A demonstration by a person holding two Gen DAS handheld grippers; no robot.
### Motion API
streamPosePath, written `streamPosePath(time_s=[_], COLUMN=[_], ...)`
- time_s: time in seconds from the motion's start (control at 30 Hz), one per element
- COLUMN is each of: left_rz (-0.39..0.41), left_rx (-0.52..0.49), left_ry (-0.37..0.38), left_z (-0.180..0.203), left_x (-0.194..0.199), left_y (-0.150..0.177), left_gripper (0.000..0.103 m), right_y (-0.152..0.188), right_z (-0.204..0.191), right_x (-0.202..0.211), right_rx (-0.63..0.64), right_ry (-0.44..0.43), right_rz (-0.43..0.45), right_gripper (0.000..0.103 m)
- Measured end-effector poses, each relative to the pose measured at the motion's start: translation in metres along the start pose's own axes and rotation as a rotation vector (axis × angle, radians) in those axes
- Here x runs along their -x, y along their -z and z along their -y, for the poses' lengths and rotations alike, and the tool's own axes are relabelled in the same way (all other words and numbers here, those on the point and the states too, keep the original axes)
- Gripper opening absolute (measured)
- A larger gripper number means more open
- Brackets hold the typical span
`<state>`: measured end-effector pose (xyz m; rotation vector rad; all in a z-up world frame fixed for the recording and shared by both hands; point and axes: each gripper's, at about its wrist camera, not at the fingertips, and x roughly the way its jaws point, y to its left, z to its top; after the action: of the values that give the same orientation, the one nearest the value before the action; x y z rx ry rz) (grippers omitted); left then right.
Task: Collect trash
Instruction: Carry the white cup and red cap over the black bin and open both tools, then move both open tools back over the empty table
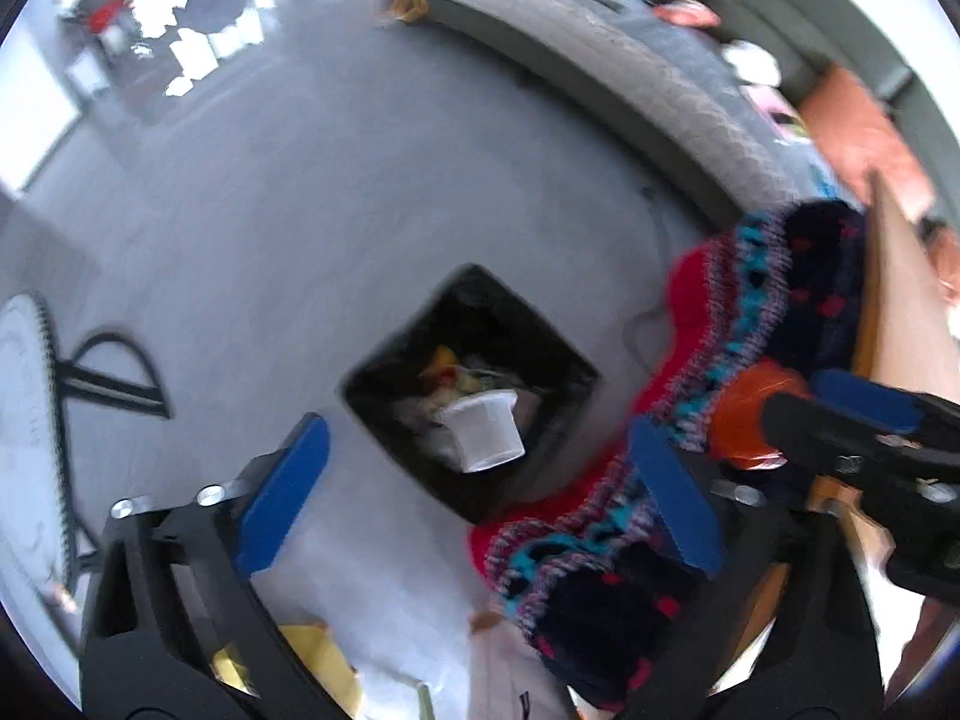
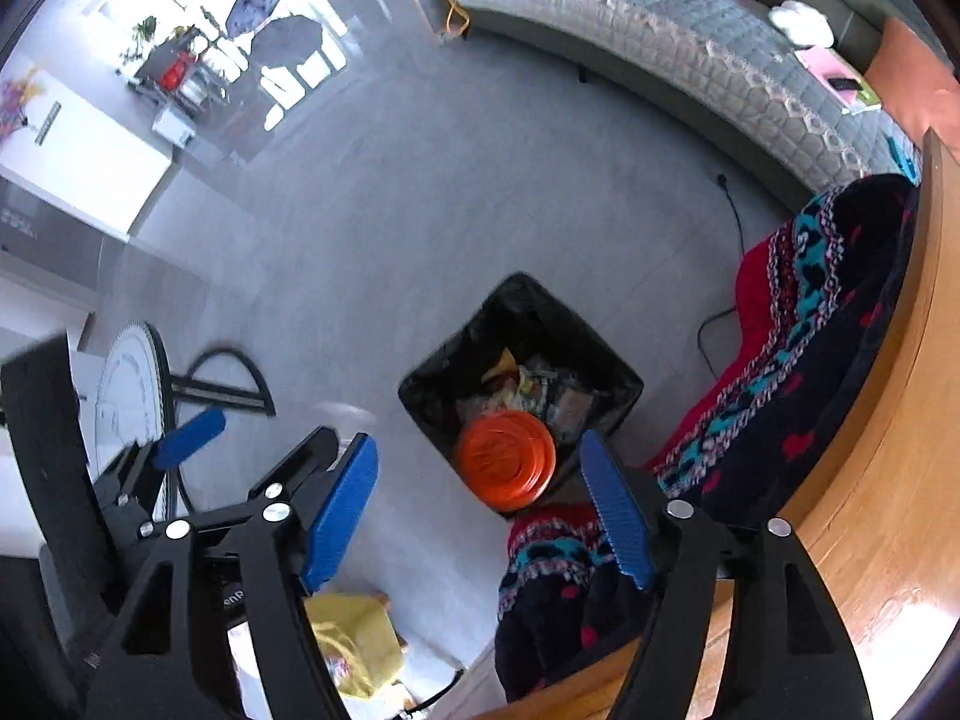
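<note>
Both grippers point down over the bin (image 2: 522, 384). Left gripper (image 1: 480, 492) — jaws wide apart, nothing between the pads; a white cup (image 1: 483, 429) lies in the bin, at twelve o'clock from the fingertips. Right gripper (image 2: 480, 510) — jaws apart, an orange lid (image 2: 504, 459) in the bin at twelve o'clock. To drop cleanly, judge each gripper centred over the opening, clear of the knitted blanket (image 2: 798, 360) at three o'clock.

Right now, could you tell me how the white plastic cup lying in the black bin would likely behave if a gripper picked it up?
The white cup looks thin-walled and empty, so probably very light. Its walls would likely flex or crumple under a firm squeeze. It lies on its side on loose wrappers in the black bin, so a nudge might roll or shift it.
</note>
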<state>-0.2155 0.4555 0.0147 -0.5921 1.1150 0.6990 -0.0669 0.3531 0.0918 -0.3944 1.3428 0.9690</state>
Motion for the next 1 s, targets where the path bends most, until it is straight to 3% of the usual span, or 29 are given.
streamPosePath(time_s=[0.6,1.0], left_rz=[0.019,0.054], left_rx=[0.002,-0.041], left_ry=[-0.027,-0.015], left_z=[0.000,0.027], left_x=[0.007,0.032], left_y=[0.001,0.008], left_gripper=[0.097,0.097], right_y=[-0.001,0.022], right_z=[0.007,0.048], right_x=[0.017,0.052], right_rx=[-0.006,-0.064], right_ry=[-0.020,-0.025], right_rz=[0.038,0.095], right_gripper=[0.071,0.071])
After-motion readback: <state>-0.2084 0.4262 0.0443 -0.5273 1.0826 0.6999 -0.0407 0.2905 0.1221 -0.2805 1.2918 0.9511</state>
